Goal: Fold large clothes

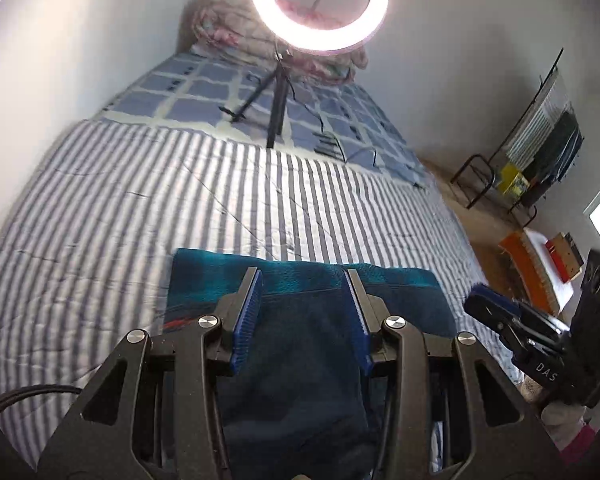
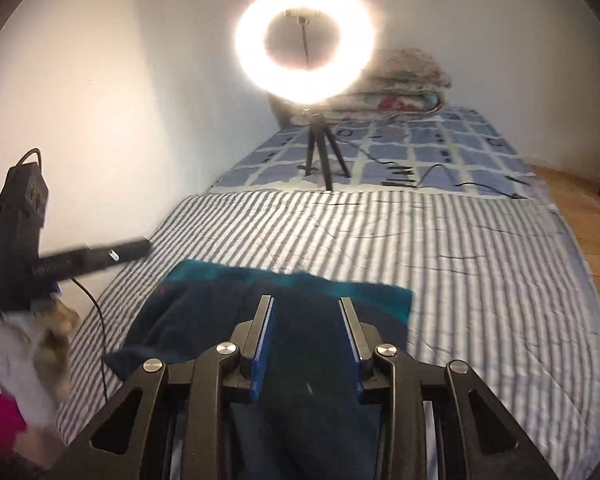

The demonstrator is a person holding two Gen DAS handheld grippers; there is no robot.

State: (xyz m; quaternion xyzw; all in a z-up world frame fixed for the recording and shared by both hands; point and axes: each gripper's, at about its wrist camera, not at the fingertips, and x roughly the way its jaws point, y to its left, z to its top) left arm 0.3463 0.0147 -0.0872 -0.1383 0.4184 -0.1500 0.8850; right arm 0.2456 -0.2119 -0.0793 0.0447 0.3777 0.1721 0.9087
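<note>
From the left wrist camera, the left gripper (image 1: 303, 276) hung in the air above the bed with its two blue-padded fingers (image 1: 246, 320) partly apart. Nothing was between them, and they pinched nothing. Under them lay the dark blue folded cloth with a teal strip along its far edge (image 1: 300, 380), flat on the grey-and-white striped sheet (image 1: 140, 200) at the near edge of the bed. The right gripper (image 1: 480, 300) showed near the right edge of the bed, just past the cloth's right side, and I could not tell from here how wide it stood. Farther up the bed lay a blue checked blanket (image 1: 204, 88). On it stood a black tripod (image 1: 278, 104) carrying a bright round ring lamp (image 1: 320, 4). A bundle of flowery bedding (image 1: 228, 28) sat at the far end by the white wall (image 1: 80, 40).

From the right wrist camera, the right gripper (image 2: 306, 300) was also above the cloth (image 2: 308, 360), fingers partly apart and holding nothing. The cloth lay at the near edge of the bed, closer to the left side. The left gripper (image 2: 140, 246) stuck out over the left edge of the bed, held by a blurry hand (image 2: 52, 332) in a light sleeve. The ring lamp (image 2: 304, 40) glowed on its tripod (image 2: 320, 156) on the checked blanket (image 2: 440, 148), with the striped sheet (image 2: 420, 248) in front.
</note>
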